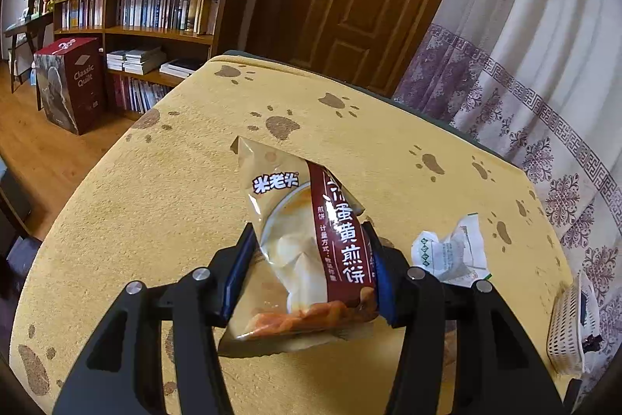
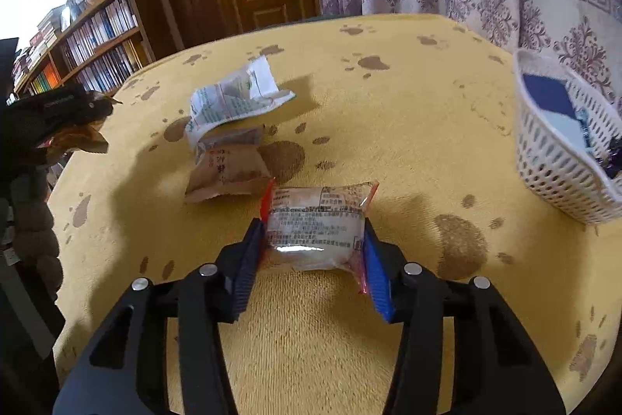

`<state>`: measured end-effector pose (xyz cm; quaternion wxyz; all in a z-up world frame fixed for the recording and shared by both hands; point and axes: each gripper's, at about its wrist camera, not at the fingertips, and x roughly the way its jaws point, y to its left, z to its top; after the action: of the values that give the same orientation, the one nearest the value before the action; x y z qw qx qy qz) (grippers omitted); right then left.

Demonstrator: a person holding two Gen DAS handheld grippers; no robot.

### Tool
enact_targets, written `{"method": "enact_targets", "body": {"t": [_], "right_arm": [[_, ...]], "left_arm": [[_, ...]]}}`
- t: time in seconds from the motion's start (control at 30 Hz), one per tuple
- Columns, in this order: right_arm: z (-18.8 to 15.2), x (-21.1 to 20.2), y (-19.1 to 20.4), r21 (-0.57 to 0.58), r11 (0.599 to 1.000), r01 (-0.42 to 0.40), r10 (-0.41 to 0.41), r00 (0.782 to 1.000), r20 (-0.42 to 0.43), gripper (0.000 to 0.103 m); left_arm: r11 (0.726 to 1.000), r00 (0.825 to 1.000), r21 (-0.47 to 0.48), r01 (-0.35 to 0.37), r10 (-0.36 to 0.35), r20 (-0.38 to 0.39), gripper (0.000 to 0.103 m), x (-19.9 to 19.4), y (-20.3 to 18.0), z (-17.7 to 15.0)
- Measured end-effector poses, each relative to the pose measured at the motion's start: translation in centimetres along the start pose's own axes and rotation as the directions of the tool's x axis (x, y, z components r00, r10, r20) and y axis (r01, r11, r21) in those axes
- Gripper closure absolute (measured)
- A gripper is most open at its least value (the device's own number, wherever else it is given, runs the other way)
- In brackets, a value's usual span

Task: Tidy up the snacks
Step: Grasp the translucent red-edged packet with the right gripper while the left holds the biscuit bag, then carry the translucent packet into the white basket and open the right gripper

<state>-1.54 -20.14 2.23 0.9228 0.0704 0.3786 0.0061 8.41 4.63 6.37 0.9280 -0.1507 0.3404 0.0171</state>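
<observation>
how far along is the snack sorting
Done: the white basket already holds a few items. In hand: the left gripper grips a pancake snack bag; the right gripper grips a clear packet. Left: a white-green packet and a brown packet on the table.

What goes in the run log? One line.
left gripper: holds pancake packet | right gripper: holds clear packet | basket: right

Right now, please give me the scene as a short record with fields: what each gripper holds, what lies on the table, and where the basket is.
left gripper: shut on the pancake snack bag, lifted off the cloth
right gripper: around the clear packet; grip uncertain
yellow paw-print cloth: white-green wrapper lying on a brown packet
white basket: right edge of table, items already inside
</observation>
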Motion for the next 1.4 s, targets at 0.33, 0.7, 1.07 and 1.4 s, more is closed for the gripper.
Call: {"method": "enact_targets", "body": {"t": [0.33, 0.7, 1.07, 1.4], "right_arm": [[1.5, -4.4, -2.3, 0.055, 0.998, 0.021, -0.027, 0.993, 0.113, 0.053], [3.6, -8.0, -9.2, 0.183, 0.975, 0.126, -0.164, 0.964, 0.208, 0.052], [4.6, -8.2, -15.9, 0.294, 0.928, 0.229, -0.296, 0.932, 0.209, 0.052], [3.8, -8.6, -19.6, 0.382, 0.887, 0.26, -0.358, 0.909, 0.214, 0.038]], "left_arm": [[0.997, 0.998, 0.047, 0.056, -0.057, 0.023, 0.05, -1.3, -1.8, -0.5], [0.988, 0.994, 0.112, 0.102, -0.107, 0.038, 0.05, -2.4, -4.3, -1.4], [0.981, 0.992, 0.154, 0.118, -0.124, 0.034, 0.05, -2.6, -5.4, -2.2], [0.978, 0.992, 0.17, 0.118, -0.126, 0.032, 0.05, -2.5, -5.8, -2.7]]}}
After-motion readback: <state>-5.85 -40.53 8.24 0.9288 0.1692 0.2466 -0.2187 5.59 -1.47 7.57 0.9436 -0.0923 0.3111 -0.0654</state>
